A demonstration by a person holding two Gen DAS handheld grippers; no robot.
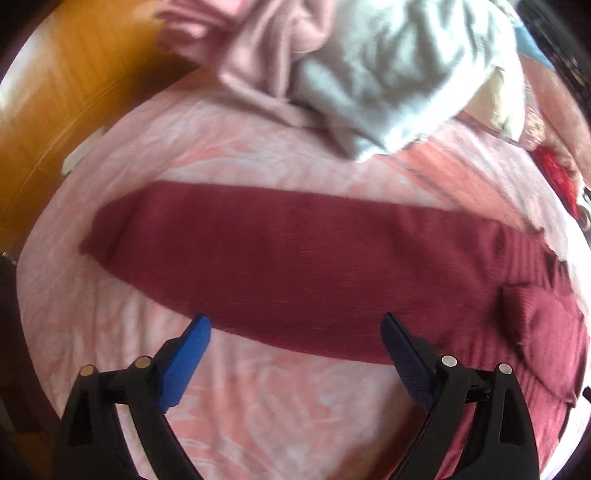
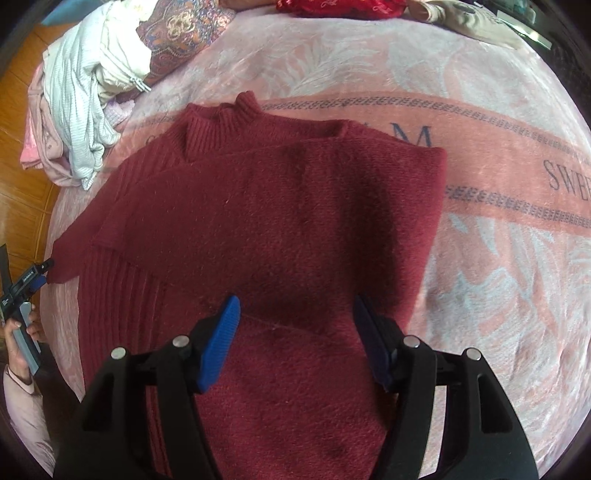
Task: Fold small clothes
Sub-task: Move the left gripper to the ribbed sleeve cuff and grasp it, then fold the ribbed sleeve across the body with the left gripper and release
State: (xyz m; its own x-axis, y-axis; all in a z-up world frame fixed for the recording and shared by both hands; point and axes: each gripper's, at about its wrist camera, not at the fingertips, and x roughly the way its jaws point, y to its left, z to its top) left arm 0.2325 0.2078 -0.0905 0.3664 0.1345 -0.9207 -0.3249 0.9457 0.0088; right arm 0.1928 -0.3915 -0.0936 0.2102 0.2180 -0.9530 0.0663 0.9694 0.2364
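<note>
In the left wrist view the left gripper (image 1: pixel 295 325) stands wide apart at the bottom of the frame, nothing between its blue pads (image 1: pixel 184 365); its tips hover over the near edge of the maroon sweater (image 1: pixel 295 266), whose long sleeve runs as a band across the middle of the frame from left to right (the picture is blurred, so I cannot tell whether the tips touch it). In the right wrist view the right gripper (image 2: pixel 295 317) is parted about halfway, empty, low in the frame directly above the sweater's body, which fills the centre with its ribbed collar toward the top. The sweater lies flat on a pink blanket (image 2: pixel 498 258) with grey lettering. At upper left sits a heap of white and pink clothes (image 2: pixel 85 107), beside a patterned cushion (image 2: pixel 184 33). At the left edge a hand (image 2: pixel 22 339) holds the other gripper's handle.
</note>
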